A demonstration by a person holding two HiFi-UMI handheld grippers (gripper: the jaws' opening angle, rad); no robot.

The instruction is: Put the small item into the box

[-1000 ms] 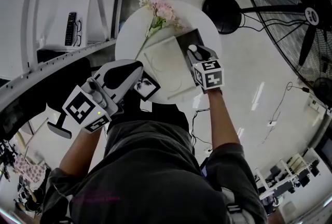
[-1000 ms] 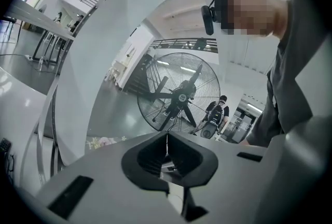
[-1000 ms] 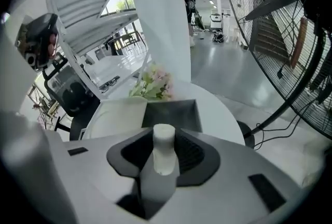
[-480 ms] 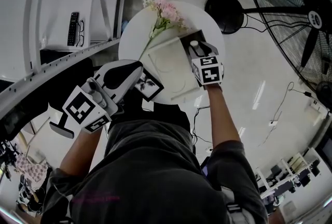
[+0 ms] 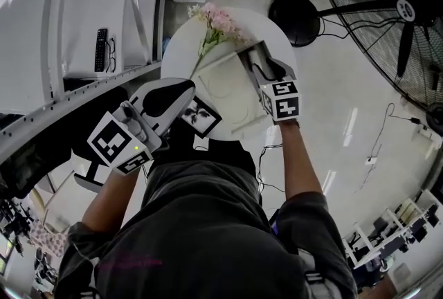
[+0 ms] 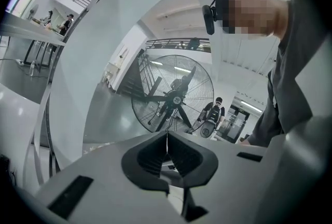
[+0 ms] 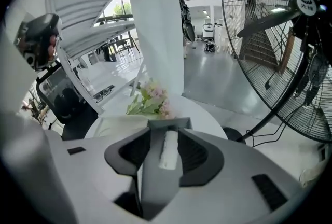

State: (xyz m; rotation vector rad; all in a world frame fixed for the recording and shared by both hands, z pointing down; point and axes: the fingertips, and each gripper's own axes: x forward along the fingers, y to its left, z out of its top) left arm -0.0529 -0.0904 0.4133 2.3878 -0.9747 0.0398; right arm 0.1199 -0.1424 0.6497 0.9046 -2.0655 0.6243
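Note:
A grey open box stands on the round white table, at its right side. Inside it lies a small white oblong item, seen through the gap of my right gripper. That gripper hovers just above the box, tilted down. Its jaws have just been opening and stand open, with no pad touching the item. My left gripper is shut on nothing. It is held level near the table's near-left edge, away from the box.
A flat white box lies mid-table, with pink flowers at the far edge. A large floor fan and its dark base stand to the right. A remote and glasses lie on a white shelf at the left.
My right gripper has lifted slightly off the grey box, and more of the box's inside shows in front of it. The left gripper has stayed put.

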